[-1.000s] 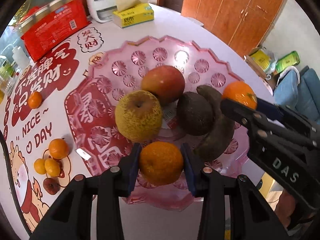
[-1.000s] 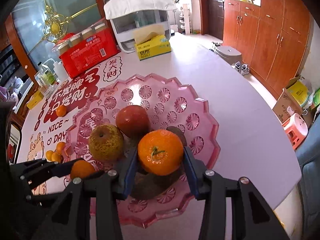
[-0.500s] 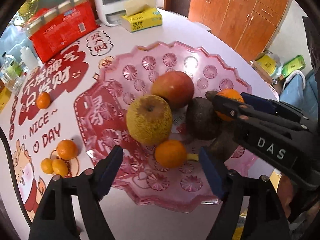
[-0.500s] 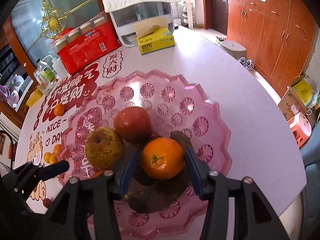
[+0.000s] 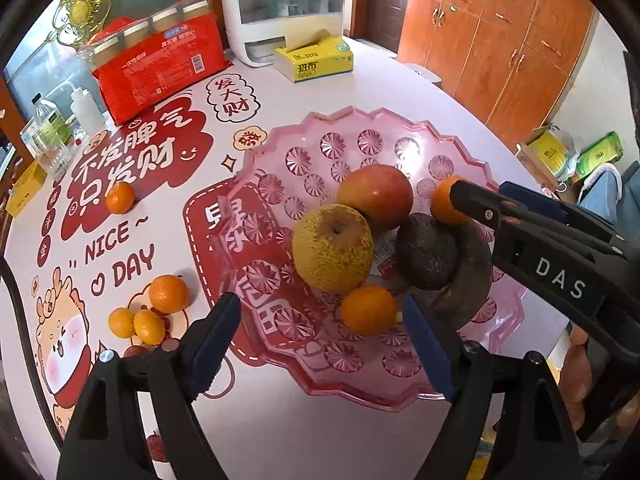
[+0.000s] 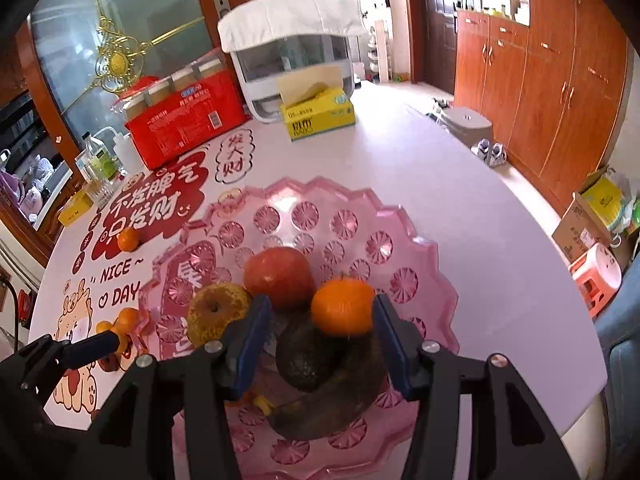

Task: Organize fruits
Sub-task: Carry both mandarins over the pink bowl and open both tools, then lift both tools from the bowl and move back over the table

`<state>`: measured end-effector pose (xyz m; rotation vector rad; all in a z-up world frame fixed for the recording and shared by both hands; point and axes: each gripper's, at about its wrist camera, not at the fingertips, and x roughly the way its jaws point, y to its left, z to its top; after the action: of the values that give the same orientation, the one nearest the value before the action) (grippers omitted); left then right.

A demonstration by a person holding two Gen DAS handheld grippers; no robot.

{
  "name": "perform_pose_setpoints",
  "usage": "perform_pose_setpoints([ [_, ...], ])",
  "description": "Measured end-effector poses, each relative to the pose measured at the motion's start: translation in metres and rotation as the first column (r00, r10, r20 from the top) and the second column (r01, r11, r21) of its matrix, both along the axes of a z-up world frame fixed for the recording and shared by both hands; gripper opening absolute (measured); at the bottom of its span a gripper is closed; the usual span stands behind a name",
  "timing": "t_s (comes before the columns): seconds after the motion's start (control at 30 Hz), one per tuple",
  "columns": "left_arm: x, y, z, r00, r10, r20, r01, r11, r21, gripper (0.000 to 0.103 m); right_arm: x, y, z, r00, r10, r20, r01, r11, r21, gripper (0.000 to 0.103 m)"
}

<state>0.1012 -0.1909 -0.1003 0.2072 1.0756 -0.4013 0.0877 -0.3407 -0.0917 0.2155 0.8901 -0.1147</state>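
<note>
A pink plate (image 5: pixel 280 184) holds a yellow pear (image 5: pixel 332 248), a red apple (image 5: pixel 376 198), a dark avocado (image 5: pixel 426 252) and a blackened banana (image 5: pixel 468 276). A small orange (image 5: pixel 368 310) lies on the plate's near part. My left gripper (image 5: pixel 320 308) is around it with jaws still opening, both pads clear of it. A second orange (image 6: pixel 342 306) rests on top of the avocado (image 6: pixel 308 356). My right gripper (image 6: pixel 320 308) is open around it: the left pad stands well off, the right pad is at its edge.
Loose oranges lie on the printed tablecloth left of the plate: one (image 5: pixel 120 198) alone and a cluster (image 5: pixel 168 294). At the back stand a red pack (image 5: pixel 160 68), a yellow tissue box (image 5: pixel 316 62), a white container (image 5: pixel 288 12) and bottles (image 5: pixel 48 136). The table's edge runs close on the right.
My left jaws opened wide, let go of the small orange onto the plate, and drew back upward. My right jaws spread off the other orange, which now sits on the avocado.
</note>
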Motion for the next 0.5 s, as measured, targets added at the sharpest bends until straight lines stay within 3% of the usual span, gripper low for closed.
perform_pose_setpoints([
  [0.5,-0.017,0.021,0.027,0.995,0.031,0.091,-0.028,0.999,-0.032,0.082,-0.006,0.017,0.015,0.998,0.047,0.03,-0.046,0.999,-0.023,0.053],
])
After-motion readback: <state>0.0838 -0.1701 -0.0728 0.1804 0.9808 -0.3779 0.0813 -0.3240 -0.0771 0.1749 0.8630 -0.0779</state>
